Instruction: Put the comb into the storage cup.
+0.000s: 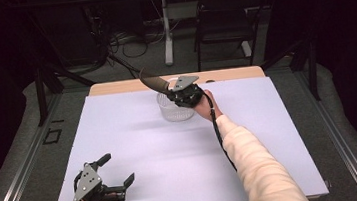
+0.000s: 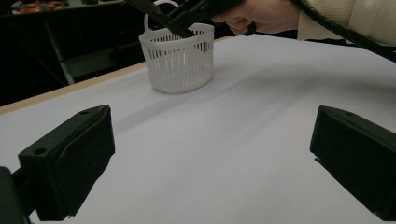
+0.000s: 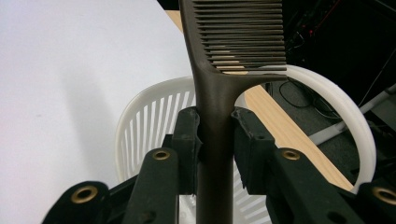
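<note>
Work in hand: we judge that the comb (image 3: 219, 93) is being put into the white slotted basket (image 2: 180, 60) at the far side of the worktop (image 1: 172, 151).
Right tool (image 1: 186, 95): its jaws are clamped on the comb's handle, one pad on each side, as we see in the right gripper view.
Comb: dark brown, with a long handle; the toothed end sticks out beyond the right tool, up and away toward the far edge of the worktop.
Long axis: it runs straight out along the jaws, so the handle end lies back toward the hand.
Key relation: the basket sits directly below the right tool; in the high view the tool hangs over its rim, and in the right gripper view the basket's slotted wall shows under the jaws.
Next move, as we judge it: tip the comb down into the basket, then let go.
Left tool (image 1: 116, 175): jaws wide apart, nothing between them, low at the near edge, well apart from the basket.
Nearer hand: the right one.
</note>
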Tool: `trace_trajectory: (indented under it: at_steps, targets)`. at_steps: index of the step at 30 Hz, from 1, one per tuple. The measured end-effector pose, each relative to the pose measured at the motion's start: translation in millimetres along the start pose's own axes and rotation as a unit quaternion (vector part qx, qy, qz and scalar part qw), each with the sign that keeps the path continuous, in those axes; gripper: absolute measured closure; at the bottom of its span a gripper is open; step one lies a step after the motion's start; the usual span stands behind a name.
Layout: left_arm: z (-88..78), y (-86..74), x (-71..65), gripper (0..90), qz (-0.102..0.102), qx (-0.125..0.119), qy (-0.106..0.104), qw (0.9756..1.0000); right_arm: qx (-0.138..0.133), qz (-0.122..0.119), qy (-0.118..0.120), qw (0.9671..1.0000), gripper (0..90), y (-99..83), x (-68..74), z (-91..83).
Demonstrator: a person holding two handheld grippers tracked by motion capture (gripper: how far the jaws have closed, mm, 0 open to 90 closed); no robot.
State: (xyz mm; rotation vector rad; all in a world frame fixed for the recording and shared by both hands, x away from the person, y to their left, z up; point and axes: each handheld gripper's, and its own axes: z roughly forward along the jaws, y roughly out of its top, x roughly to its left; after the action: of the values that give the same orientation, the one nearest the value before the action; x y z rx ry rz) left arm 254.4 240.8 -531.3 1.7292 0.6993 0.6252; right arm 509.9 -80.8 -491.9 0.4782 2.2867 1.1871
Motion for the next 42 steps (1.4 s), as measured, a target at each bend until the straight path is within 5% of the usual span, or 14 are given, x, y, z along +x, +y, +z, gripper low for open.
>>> trace_trajectory:
  at_steps: [5, 24, 42]
  targets:
    - [-0.1, 0.1, -0.1, 0.1, 0.0, 0.0, 0.0, 1.0, 0.008, 0.002, 0.002, 1.0, 70.9, -1.7, 0.0, 1.1]
    - [0.8, 0.0, -0.6, 0.1, -0.001, 0.0, -0.002, 1.0, 0.053, 0.076, 0.02, 0.9955, 25.7, 2.6, -6.2, -29.1]
    - [0.1, -0.2, -0.5, 0.1, 0.0, 0.001, 0.001, 1.0, 0.084, 0.101, 0.039, 0.9906, 5.6, 3.0, -4.3, -58.4]
